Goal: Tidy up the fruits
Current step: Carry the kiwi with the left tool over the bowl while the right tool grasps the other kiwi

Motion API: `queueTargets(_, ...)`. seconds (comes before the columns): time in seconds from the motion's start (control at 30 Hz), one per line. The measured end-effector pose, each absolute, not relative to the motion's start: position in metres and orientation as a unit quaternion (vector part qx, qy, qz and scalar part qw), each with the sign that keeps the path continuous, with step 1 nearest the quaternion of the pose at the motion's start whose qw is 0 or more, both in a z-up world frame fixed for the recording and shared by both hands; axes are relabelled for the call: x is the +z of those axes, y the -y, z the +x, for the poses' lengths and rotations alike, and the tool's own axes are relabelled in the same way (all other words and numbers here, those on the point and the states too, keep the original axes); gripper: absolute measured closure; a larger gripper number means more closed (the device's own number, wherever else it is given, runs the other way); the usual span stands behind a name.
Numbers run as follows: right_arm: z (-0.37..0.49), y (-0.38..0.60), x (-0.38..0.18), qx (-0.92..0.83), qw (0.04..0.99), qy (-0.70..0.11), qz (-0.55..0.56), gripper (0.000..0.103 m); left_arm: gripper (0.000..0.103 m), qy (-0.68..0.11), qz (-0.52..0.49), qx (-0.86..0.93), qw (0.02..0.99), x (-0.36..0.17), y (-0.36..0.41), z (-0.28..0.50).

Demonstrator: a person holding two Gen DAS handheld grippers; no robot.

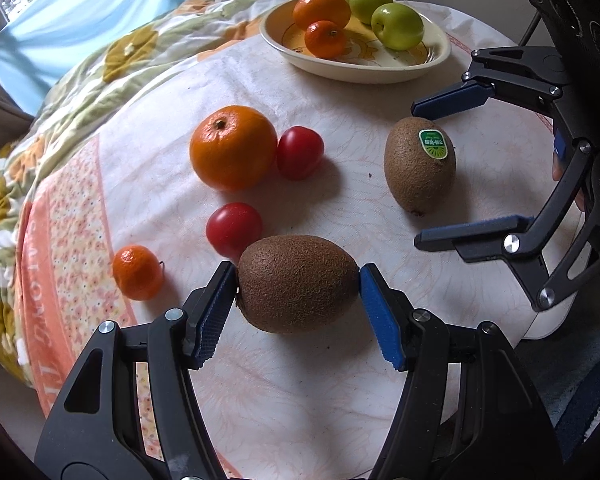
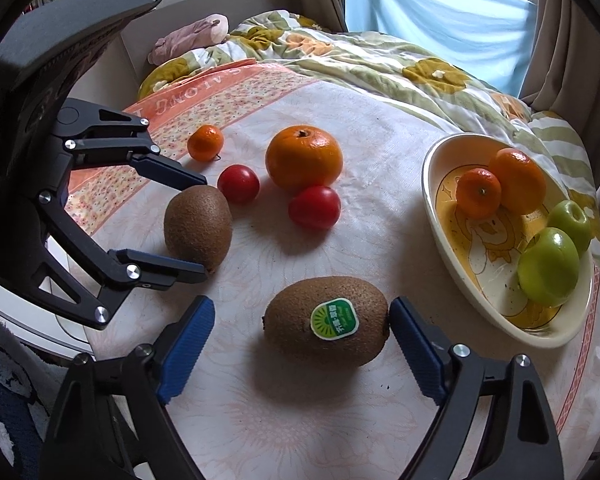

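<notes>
My left gripper (image 1: 298, 276) is shut on a plain brown kiwi (image 1: 296, 283), one pad on each end; the kiwi rests on the cloth-covered table and also shows in the right wrist view (image 2: 198, 226). My right gripper (image 2: 302, 322) is open around a stickered kiwi (image 2: 327, 320); its right pad touches one end and the left pad stands apart. Loose on the cloth lie a big orange (image 1: 233, 147), two red fruits (image 1: 299, 153) (image 1: 233, 229) and a small mandarin (image 1: 137, 272). A cream plate (image 1: 440, 56) holds two oranges and two green apples.
The table cloth (image 1: 292, 392) is white with an orange floral border. A flowered quilt (image 2: 380, 60) lies on a bed behind the table, with a plush toy (image 2: 192, 36) at its head. Blue curtains hang at the window.
</notes>
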State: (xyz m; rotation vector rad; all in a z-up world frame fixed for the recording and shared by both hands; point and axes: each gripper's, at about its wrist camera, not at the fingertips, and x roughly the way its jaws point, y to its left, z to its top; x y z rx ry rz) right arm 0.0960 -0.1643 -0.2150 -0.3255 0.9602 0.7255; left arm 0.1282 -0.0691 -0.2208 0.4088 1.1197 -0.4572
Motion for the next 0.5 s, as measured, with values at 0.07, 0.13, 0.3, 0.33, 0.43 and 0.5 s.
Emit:
queueTargets(0.07, 0.096, 0.166, -0.216, 0.336, 0.815, -0.446, -0.153, 0.019, 0.036, -0.527, 0.177, -0.209, 0.805, -0.22, 0.064, 0.129)
queueTargets(0.13, 0.099, 0.168, -0.22, 0.33, 0.812, -0.455, -0.155, 0.02, 0.036, -0.531, 0.164, -0.203, 0.806, -0.22, 0.058, 0.13)
queueTargets(0.3, 0.1, 0.165, -0.225, 0.332, 0.807, -0.458, -0.171, 0.028, 0.036, -0.536, 0.15, -0.189, 0.809, -0.221, 0.053, 0.131)
queueTargets(0.33, 0.1, 0.164, -0.226, 0.332, 0.807, -0.457, -0.175, 0.031, 0.036, -0.536, 0.148, -0.187, 0.81, -0.221, 0.052, 0.131)
queueTargets(0.43, 0.099, 0.162, -0.228, 0.329, 0.806, -0.457, -0.184, 0.038, 0.036, -0.538, 0.142, -0.183, 0.81, -0.221, 0.048, 0.129)
queueTargets(0.5, 0.099, 0.161, -0.227, 0.328, 0.805, -0.457, -0.19, 0.038, 0.036, -0.539, 0.137, -0.18, 0.811, -0.221, 0.046, 0.127)
